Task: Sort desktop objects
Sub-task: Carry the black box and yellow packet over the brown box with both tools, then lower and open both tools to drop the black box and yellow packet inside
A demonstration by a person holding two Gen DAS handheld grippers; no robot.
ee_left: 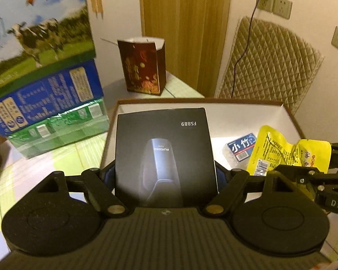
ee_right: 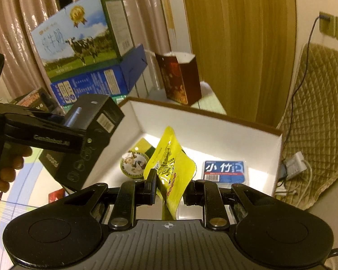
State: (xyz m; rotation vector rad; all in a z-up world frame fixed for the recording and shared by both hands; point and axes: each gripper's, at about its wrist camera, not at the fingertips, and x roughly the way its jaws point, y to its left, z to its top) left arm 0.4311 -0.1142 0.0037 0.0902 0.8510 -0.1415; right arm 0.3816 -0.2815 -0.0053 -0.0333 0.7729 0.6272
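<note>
Left gripper (ee_left: 165, 175) clamps black FS889 box (ee_left: 164, 155) over white tray (ee_left: 247, 110). Right gripper (ee_right: 169, 191): yellow packet (ee_right: 173, 171) between fingers, clamped or not unclear.

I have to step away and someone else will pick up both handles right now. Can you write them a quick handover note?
Left claw: shut on the black shaver box, held over the left edge of the white tray.
Right claw: the yellow snack pouch stands between its fingers above the tray; whether it is gripped is unclear.
Done: blue tissue pack and round tin lie in the tray.
Left: set down box and pouch.
</note>
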